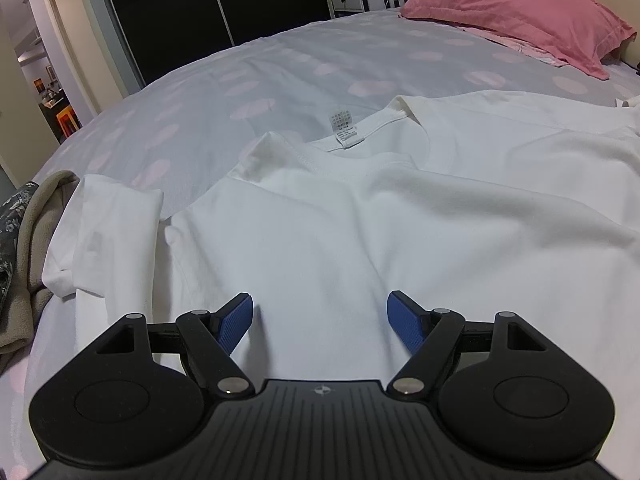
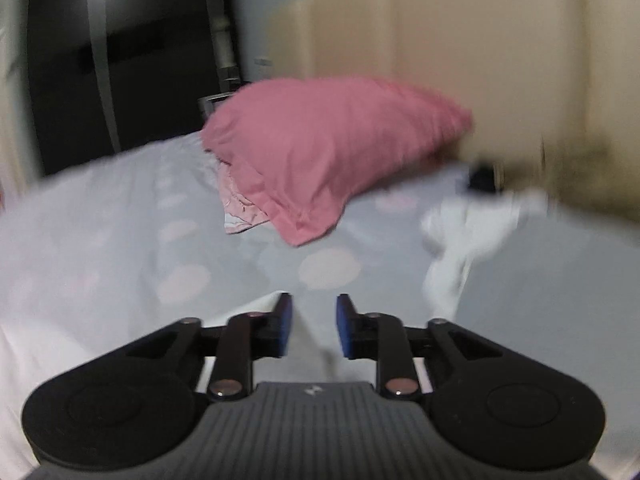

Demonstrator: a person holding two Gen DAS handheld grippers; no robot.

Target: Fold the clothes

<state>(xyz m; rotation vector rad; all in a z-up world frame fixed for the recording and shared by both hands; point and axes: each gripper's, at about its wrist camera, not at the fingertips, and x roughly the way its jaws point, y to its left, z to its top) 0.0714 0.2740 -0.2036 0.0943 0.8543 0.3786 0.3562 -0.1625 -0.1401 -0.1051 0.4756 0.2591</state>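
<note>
A white T-shirt [image 1: 360,216] lies spread on the bed, collar and label [image 1: 345,130] toward the far side, its left sleeve [image 1: 108,228] folded at the left. My left gripper [image 1: 320,320] is open and empty, low over the shirt's body. In the blurred right wrist view, my right gripper [image 2: 312,328] is partly open and empty above the sheet, with an edge of the white shirt [image 2: 256,312] under its left finger. Another bunched white piece of cloth [image 2: 464,240] lies at the right.
The bed has a pale grey sheet with pink dots [image 1: 240,92]. A pink pillow [image 1: 520,12] [image 2: 328,152] lies at the head by a beige headboard [image 2: 480,40]. Beige and patterned clothes [image 1: 24,240] lie at the left edge. Dark wardrobe doors [image 1: 180,8] stand beyond.
</note>
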